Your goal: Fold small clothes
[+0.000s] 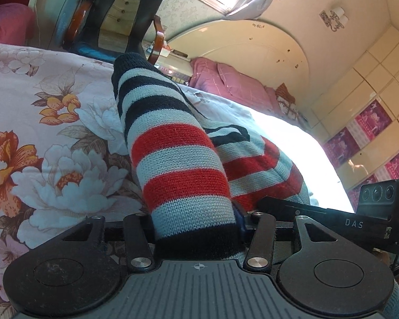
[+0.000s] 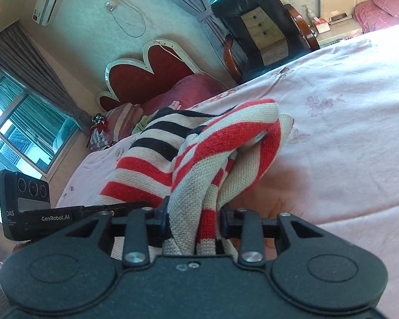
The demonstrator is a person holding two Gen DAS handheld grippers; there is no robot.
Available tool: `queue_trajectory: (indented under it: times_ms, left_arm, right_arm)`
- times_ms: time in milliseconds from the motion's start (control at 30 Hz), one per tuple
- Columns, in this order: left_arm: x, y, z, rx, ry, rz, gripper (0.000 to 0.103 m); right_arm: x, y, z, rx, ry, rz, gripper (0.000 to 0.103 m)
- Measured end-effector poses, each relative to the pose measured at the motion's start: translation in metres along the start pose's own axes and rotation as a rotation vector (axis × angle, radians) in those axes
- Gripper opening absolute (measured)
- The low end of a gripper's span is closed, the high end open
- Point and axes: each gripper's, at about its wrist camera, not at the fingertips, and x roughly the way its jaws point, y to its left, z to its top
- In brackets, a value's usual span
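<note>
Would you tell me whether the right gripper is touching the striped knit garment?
Touching. The right wrist view shows the right gripper closed on a bunched fold of the striped knit garment, with fabric pinched between its jaws.

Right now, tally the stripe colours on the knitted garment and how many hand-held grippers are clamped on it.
Striped knitted garment: 1
Stripe colours on it: 3 (red, light grey, dark navy)
Left hand-held gripper clamped on it: 1
Right hand-held gripper clamped on it: 1
Total: 1 garment, 2 grippers holding it, above the floral bedspread
</note>
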Motion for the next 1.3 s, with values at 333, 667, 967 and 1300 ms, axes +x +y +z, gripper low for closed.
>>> queue_trajectory:
  times_ms: [333,667,967,1300]
  left_arm:
    - [-0.043,-0.016,0.004,0.085,-0.027,-0.034,0.049]
    - [-0.116,0.023,-0.014,0.072,-0.037,-0.047,0.049]
    - [-0.17,0.074,-0.028,0.057,-0.043,-0.029,0.049]
    - [-0.203,0.141,-0.056,-0.012,-0.032,0.008,0.049]
  right_arm:
    - [-0.018,0.034,-0.007,-0.007,-0.066,-0.026,0.034]
    - [0.002,0.097,-0.032,-0.028,-0.07,-0.038,0.034]
    - [0.034,0.148,-0.053,-0.036,-0.052,-0.027,0.034]
    - [0.085,0.188,-0.087,-0.046,0.017,-0.017,0.034]
